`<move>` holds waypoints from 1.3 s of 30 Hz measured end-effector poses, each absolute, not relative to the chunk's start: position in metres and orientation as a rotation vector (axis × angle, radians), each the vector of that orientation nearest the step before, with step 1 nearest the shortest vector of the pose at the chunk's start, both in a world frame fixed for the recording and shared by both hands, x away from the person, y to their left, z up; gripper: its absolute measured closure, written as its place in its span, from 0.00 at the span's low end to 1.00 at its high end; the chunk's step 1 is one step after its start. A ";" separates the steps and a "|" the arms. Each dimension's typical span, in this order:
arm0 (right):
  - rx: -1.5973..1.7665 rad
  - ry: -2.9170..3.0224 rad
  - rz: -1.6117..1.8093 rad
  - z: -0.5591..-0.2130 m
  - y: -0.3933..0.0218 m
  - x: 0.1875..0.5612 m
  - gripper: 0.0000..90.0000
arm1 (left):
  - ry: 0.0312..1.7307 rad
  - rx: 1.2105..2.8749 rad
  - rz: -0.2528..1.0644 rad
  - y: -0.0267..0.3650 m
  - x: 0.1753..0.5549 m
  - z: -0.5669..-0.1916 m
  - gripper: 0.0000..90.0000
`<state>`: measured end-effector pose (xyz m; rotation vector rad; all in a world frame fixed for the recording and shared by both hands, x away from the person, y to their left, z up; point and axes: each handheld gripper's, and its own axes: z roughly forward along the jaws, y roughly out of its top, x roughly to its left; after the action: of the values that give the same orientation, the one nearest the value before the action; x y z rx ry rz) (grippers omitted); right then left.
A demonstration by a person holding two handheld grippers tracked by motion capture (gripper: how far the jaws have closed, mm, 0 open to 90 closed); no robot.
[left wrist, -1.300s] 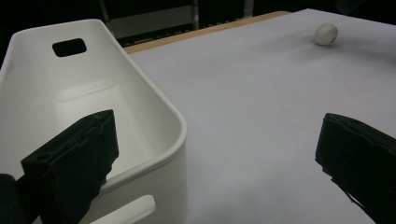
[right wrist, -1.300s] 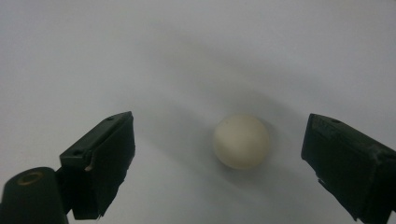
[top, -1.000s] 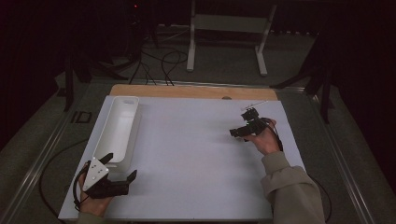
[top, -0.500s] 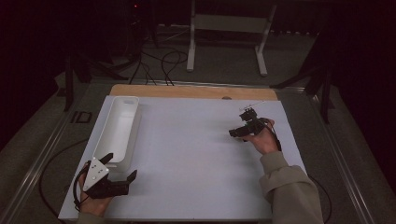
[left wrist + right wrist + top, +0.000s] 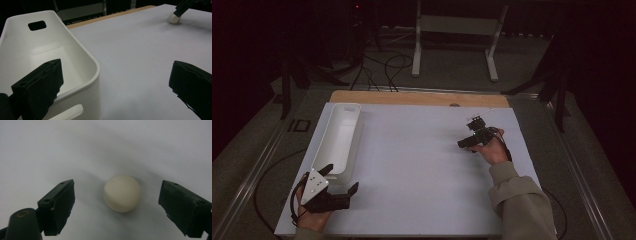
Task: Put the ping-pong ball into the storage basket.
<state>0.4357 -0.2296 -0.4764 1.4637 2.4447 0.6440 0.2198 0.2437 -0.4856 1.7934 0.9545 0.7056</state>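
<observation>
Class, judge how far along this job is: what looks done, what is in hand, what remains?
Done: the right gripper straddles the white ball on the table. In hand: its jaws have just been closing, pads not yet touching. Left, probably: gripping, lifting and carrying it to the empty white bin beside the open left gripper.

Matt ball [image 5: 122,193], smooth plastic bin [image 5: 82,60]

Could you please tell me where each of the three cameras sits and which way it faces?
High view: above the person's side, facing forward and down on the table; both forearms show.
Left gripper view: on the left gripper, facing the white bin.
Right gripper view: on the right gripper, looking down at the ball.
Both gripper views share the ball.
</observation>
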 end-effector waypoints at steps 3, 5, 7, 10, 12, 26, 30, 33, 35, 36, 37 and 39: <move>1.469 2.455 0.621 -0.480 -0.229 0.437 0.17 | 0.954 1.793 0.705 0.244 0.220 -0.486 0.00; 1.474 2.455 0.616 -0.480 -0.229 0.437 0.18 | 0.954 1.793 0.705 0.244 0.220 -0.486 0.00; 1.480 2.453 0.614 -0.481 -0.229 0.438 0.20 | 0.954 1.793 0.705 0.244 0.220 -0.486 0.00; 1.477 2.458 0.591 -0.483 -0.227 0.439 0.25 | 0.954 1.793 0.705 0.244 0.220 -0.486 0.00; 1.479 2.460 0.576 -0.485 -0.226 0.440 0.31 | 0.953 1.793 0.705 0.244 0.220 -0.486 0.00; 1.498 2.470 0.511 -0.490 -0.225 0.441 0.52 | 0.952 1.792 0.705 0.244 0.220 -0.486 0.00; 1.501 2.468 0.502 -0.491 -0.224 0.441 0.54 | 0.952 1.793 0.705 0.244 0.220 -0.486 0.00; 1.496 2.468 0.501 -0.491 -0.224 0.442 0.56 | 0.951 1.793 0.705 0.244 0.220 -0.486 0.00; 1.487 2.466 0.498 -0.490 -0.224 0.441 0.56 | 0.951 1.792 0.705 0.244 0.220 -0.486 0.00; 1.487 2.466 0.498 -0.490 -0.224 0.441 0.56 | 0.951 1.793 0.705 0.244 0.220 -0.486 0.00; 1.483 2.466 0.499 -0.490 -0.224 0.441 0.56 | 0.951 1.793 0.705 0.244 0.220 -0.486 0.00; 1.480 2.463 0.504 -0.489 -0.224 0.441 0.56 | 0.951 1.793 0.705 0.244 0.220 -0.486 0.00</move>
<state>0.4407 -0.2241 -0.4891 1.4796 2.4634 0.5041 0.2198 0.2440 -0.4858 1.7928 0.9511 0.7053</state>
